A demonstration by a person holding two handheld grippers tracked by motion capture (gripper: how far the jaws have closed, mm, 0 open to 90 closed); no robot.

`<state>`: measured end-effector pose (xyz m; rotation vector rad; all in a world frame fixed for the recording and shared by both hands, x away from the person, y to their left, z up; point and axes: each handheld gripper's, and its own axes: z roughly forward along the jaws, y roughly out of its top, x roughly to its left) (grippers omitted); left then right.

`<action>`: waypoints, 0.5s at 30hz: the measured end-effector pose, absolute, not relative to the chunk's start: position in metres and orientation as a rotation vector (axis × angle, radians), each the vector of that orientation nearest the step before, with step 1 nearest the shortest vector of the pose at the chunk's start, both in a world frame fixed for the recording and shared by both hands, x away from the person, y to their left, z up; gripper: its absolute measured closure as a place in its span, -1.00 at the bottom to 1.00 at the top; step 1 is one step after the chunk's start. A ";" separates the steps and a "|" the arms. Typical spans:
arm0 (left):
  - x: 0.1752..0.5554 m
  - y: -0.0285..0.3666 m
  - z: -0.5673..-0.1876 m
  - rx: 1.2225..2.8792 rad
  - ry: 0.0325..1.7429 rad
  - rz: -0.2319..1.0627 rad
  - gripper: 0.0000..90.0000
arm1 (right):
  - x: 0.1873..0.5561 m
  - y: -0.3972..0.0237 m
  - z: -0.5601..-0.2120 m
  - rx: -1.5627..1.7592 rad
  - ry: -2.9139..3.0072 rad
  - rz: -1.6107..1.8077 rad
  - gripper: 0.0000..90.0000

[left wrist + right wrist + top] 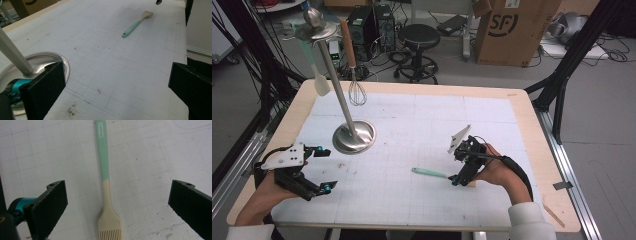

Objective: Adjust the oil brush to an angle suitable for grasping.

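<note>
A basting brush (429,173) with a teal handle and cream bristles lies flat on the white gridded mat (422,125). My right gripper (456,165) hovers over its bristle end, open. In the right gripper view the brush (106,177) runs up the middle between the wide-apart jaws of that gripper (120,192), touching neither. My left gripper (328,169) is open and empty at the front left. Its own view looks past its jaws (115,82) at the brush (133,26) far off.
A metal stand (354,137) with a tilted pole rises at the mat's left, its base (37,62) close to my left jaw. A whisk (357,92), a spatula (321,85) and a ladle (313,17) hang from it. A thin wooden stick (553,215) lies near the table's front right corner.
</note>
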<state>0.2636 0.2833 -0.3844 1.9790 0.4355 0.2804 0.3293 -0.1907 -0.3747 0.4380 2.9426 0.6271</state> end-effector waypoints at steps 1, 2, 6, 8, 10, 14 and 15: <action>0.263 0.283 -0.384 1.979 0.437 0.280 -0.96 | 0.329 -0.189 -0.377 0.434 2.945 0.620 -0.97; 0.263 0.283 -0.384 1.978 0.437 0.280 -0.96 | 0.329 -0.188 -0.379 0.430 2.950 0.604 -0.94; 0.263 0.284 -0.384 1.975 0.435 0.282 -0.96 | 0.329 -0.181 -0.387 0.421 2.964 0.583 -0.89; 0.263 0.284 -0.384 1.975 0.433 0.281 -0.96 | 0.329 -0.179 -0.391 0.416 2.973 0.573 -0.86; 0.263 0.284 -0.384 1.975 0.434 0.281 -0.96 | 0.329 -0.176 -0.393 0.401 2.985 0.547 -0.76; 0.263 0.284 -0.384 1.975 0.434 0.280 -0.96 | 0.331 -0.173 -0.398 0.380 3.001 0.487 -0.63; 0.263 0.284 -0.384 1.974 0.435 0.279 -0.96 | 0.331 -0.172 -0.399 0.379 3.006 0.476 -0.58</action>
